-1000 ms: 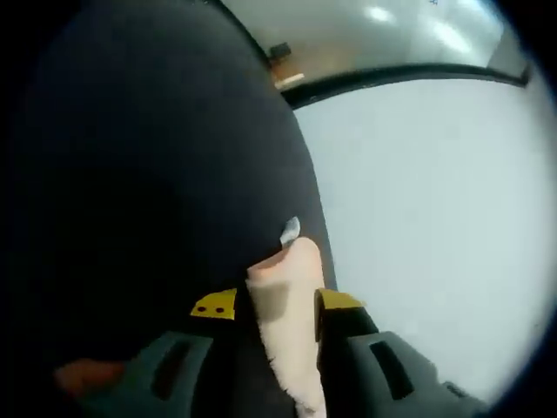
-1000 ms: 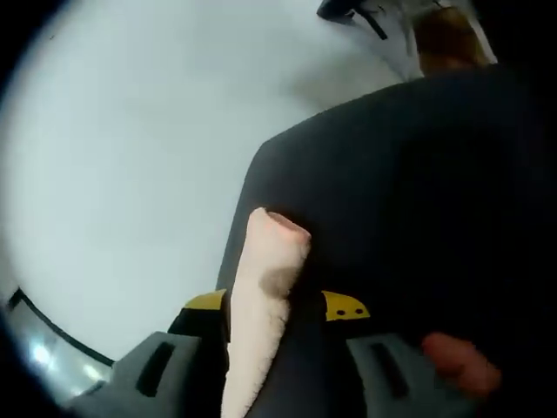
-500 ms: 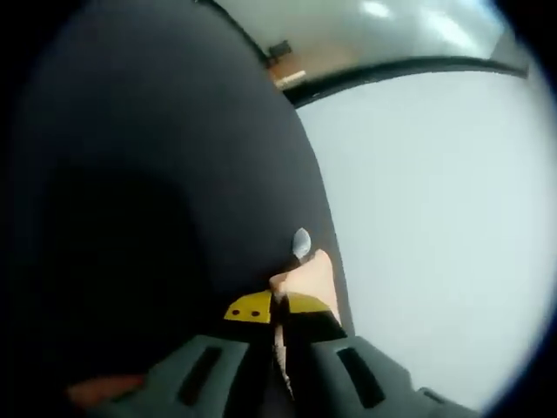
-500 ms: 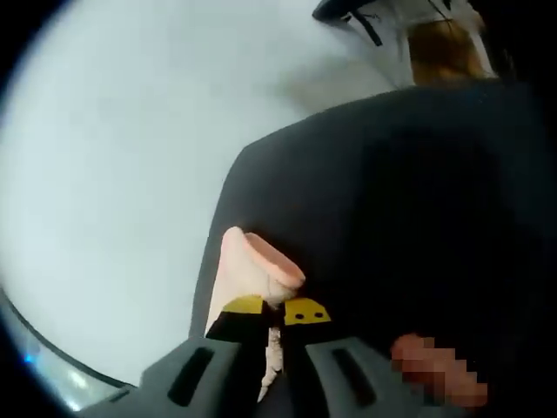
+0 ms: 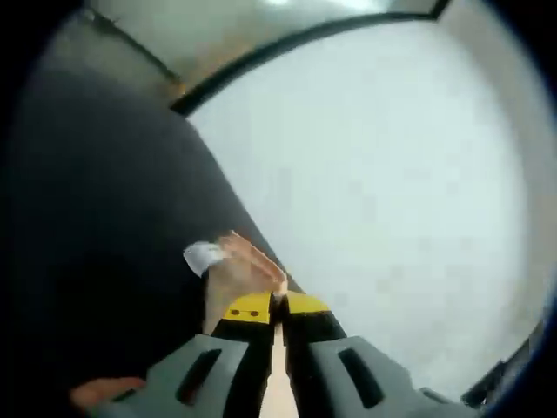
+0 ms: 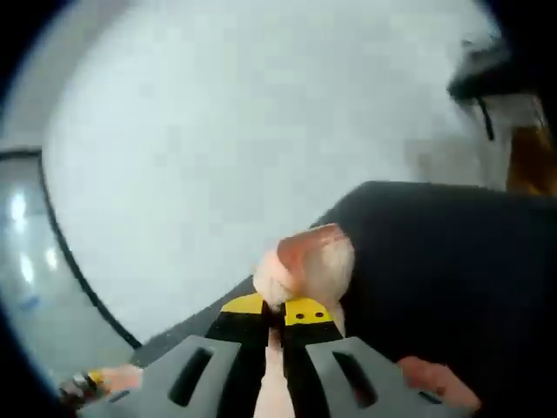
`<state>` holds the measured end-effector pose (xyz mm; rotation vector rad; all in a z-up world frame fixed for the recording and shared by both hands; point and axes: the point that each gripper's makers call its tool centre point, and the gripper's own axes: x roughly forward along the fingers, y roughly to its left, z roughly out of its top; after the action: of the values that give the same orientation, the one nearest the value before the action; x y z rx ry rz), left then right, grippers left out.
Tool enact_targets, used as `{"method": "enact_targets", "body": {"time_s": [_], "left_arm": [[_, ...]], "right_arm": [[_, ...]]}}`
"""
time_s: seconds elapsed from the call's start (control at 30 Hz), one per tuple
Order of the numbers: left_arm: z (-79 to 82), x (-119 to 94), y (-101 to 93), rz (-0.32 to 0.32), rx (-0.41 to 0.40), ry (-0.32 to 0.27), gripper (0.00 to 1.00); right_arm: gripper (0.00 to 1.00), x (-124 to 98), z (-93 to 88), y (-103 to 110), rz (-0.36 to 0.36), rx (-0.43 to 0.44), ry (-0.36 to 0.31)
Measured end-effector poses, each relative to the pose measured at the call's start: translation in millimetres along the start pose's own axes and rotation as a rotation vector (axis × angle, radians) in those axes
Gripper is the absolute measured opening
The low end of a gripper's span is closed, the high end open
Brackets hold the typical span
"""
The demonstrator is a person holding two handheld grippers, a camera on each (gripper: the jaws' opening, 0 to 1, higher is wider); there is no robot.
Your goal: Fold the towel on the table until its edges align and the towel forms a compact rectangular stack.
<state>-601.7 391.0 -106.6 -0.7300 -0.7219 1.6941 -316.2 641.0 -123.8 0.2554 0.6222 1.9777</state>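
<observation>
Both grippers pinching towel corners, lifted over pale counter [image 5: 392, 174].
Left gripper [image 5: 277, 306] and right gripper [image 6: 277, 313] fingers clamp the soft, limp pale-pink terry towel [image 6: 309, 261]; hold corners, it sags.

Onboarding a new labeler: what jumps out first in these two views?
The pink towel corners: the left gripper is shut on one bunched corner of the towel, and the right gripper is shut on another. Behind both spreads the white table, with dark cloth beside the grippers.
</observation>
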Motion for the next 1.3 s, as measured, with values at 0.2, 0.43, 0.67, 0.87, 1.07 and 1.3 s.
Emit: {"method": "enact_targets", "body": {"time_s": [0.2, 0.43, 0.67, 0.87, 1.07, 1.3], "left_arm": [[1.0, 83.2, 13.3, -0.1, 0.112, 0.156, 0.07], [-61.9, 104.7, 1.3, -0.117, 0.191, 0.26, 0.07], [-86.9, 107.8, -3.7, -0.098, 0.44, 0.273, 0.07], [-109.3, 103.0, -3.1, -0.092, 0.46, 0.289, 0.08], [-132.5, 72.5, -10.1, -0.132, 0.543, 0.346, 0.32], [-53.5, 52.7, -29.4, -0.193, 0.559, 0.196, 0.21]], "right_arm": [[0.03, 4.2, -48.3, 55.4, 0.118, -0.169, 0.098], [0.03, 2.5, -101.0, 97.1, 0.211, -0.44, 0.188], [0.03, -0.1, -136.4, 115.9, 0.221, -0.721, 0.221], [0.03, -0.1, -145.1, 124.3, 0.22, -0.788, 0.256], [0.27, -17.1, -166.2, 126.8, 0.308, -0.844, 0.415], [0.21, -28.9, -106.8, 119.2, 0.352, -0.53, 0.36]]}}
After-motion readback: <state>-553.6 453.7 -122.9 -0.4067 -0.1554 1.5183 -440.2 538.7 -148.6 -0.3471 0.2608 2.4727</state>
